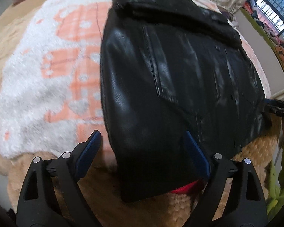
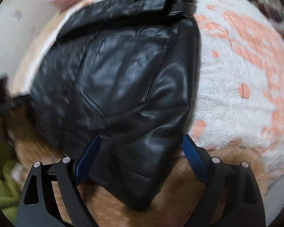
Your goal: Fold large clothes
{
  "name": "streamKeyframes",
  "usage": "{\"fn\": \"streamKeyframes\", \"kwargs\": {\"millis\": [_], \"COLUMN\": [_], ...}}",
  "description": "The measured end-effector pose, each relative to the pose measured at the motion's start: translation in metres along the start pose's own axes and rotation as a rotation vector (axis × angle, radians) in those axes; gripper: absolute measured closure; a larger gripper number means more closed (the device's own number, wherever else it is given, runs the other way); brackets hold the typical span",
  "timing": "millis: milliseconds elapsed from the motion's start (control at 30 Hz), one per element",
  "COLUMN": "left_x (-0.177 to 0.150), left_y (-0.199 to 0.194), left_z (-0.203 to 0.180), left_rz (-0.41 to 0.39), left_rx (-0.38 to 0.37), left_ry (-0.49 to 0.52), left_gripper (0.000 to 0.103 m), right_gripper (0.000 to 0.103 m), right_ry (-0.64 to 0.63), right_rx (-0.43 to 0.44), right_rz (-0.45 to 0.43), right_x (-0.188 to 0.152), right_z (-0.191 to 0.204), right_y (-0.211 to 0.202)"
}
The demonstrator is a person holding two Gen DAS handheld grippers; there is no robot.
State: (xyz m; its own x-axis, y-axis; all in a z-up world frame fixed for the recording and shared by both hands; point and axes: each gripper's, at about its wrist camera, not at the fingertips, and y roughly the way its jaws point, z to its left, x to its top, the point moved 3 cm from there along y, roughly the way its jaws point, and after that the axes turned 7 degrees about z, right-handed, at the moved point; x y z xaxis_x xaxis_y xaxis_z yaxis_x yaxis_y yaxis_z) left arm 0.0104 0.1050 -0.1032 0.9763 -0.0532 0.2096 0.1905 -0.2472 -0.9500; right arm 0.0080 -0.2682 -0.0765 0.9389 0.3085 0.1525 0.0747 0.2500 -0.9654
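A fluffy white and peach blanket [image 1: 37, 71] covers most of the bed, filling the left half of the left wrist view and the right half of the right wrist view, with a tan plush layer [image 2: 208, 172] showing along the bottom of both. On it lies the black leather jacket [image 1: 170, 79], spread across the centre and right of the left view and the centre and left of the right one [image 2: 113, 75]. Its sleeves look already turned in, and a dark band crosses its far end near the top of each frame, so I'd judge the side folds are done and the lengthwise fold is what's in hand.

The left gripper [image 1: 143, 138] sits at the bottom centre of its frame, blue-padded fingers spread wide, with the near corner of the jacket lying between them but not pinched. A sliver of red lining [image 1: 185, 188] peeks out under that corner. The right gripper [image 2: 141, 141] is likewise spread apart at the bottom of its view, straddling the other near corner and holding nothing.

Next, I'd say each needs to close on its corner through all layers. The leather looks stiff and slick, so a shallow bite could slip. Both views are blurred, so finer detail is hard to tell.
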Motion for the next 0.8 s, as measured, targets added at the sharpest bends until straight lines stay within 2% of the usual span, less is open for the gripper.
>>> {"fn": "streamKeyframes", "kwargs": {"millis": [100,167,200,233,267,300,333,400,433,500,600,800], "left_x": [-0.006,-0.007,-0.008,-0.007,-0.007,-0.007,-0.007,-0.006,-0.004,0.002,0.019,0.068], "left_y": [0.005,0.006,0.006,0.007,0.007,0.006,0.004,-0.009,-0.018,-0.037,-0.063,-0.1], "left_z": [-0.004,-0.005,-0.006,-0.007,-0.006,-0.005,-0.004,-0.003,-0.005,-0.008,-0.015,-0.011], "left_rz": [0.009,0.001,-0.005,-0.007,-0.012,-0.022,-0.031,-0.07,-0.102,-0.167,-0.257,-0.401], "left_rx": [0.025,0.031,0.017,0.006,0.009,0.022,0.015,-0.019,-0.05,-0.088,-0.088,-0.139], "left_ry": [0.027,0.026,0.026,0.022,0.011,0.002,0.0,-0.009,-0.009,0.001,0.03,-0.017], "left_gripper": [0.022,0.022,0.026,0.042,0.048,0.061,0.073,0.09,0.095,0.096,0.097,0.097], "right_gripper": [0.018,0.04,0.054,0.072,0.082,0.09,0.093,0.094,0.094,0.095,0.096,0.097], "right_ry": [-0.061,-0.108,-0.11,-0.109,-0.104,-0.092,-0.076,-0.073,-0.081,-0.095,-0.074,0.036], "right_rx": [-0.057,-0.099,-0.101,-0.095,-0.085,-0.057,0.01,0.064,0.086,0.117,0.182,0.276], "right_rz": [0.021,0.021,0.002,-0.035,-0.067,-0.098,-0.151,-0.234,-0.281,-0.355,-0.439,-0.576], "right_x": [-0.002,-0.005,-0.006,-0.007,-0.007,-0.006,-0.006,-0.002,0.0,0.006,0.022,0.072], "right_z": [0.012,0.02,0.021,0.022,0.021,0.019,0.018,0.018,0.02,0.023,0.018,-0.009], "right_y": [0.016,0.026,0.026,0.021,0.014,0.006,-0.007,-0.027,-0.038,-0.056,-0.08,-0.12]}}
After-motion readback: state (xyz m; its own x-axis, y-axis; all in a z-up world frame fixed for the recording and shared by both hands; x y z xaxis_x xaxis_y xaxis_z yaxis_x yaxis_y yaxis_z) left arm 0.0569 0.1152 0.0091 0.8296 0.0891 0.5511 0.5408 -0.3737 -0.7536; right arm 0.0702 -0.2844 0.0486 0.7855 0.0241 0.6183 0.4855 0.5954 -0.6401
